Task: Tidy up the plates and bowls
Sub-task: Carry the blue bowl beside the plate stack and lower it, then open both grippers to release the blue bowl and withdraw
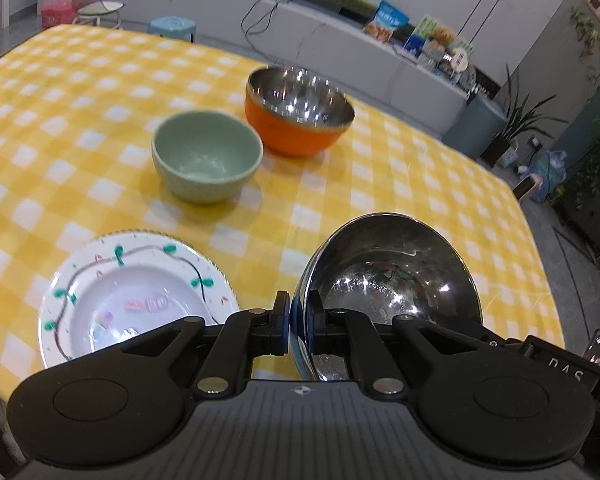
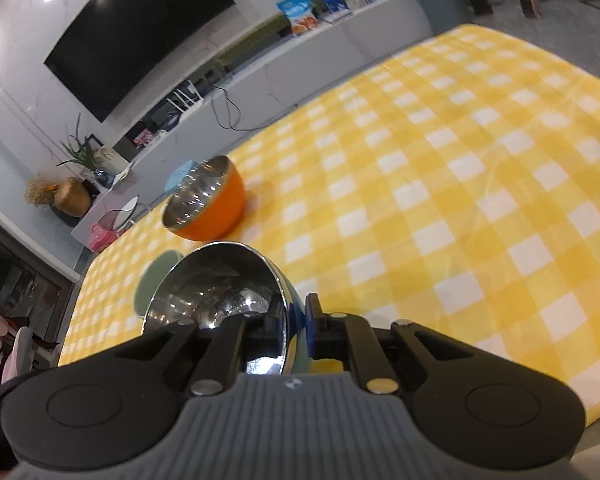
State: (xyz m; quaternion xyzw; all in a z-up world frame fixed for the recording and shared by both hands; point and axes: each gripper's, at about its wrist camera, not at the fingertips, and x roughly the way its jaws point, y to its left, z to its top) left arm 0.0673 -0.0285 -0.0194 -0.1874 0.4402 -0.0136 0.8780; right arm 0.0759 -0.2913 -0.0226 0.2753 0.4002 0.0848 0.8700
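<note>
Left gripper [image 1: 299, 326] pinching steel bowl [image 1: 396, 264] rim

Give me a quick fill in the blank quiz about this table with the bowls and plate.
1. The tablecloth is checked white and ___.
2. The steel-lined bowl behind the green bowl is ___ outside.
3. The left gripper grips the shiny bowl by its ___.
4. The only dish with a leaf pattern is the ___.

Missing words: yellow; orange; rim; plate.
</note>
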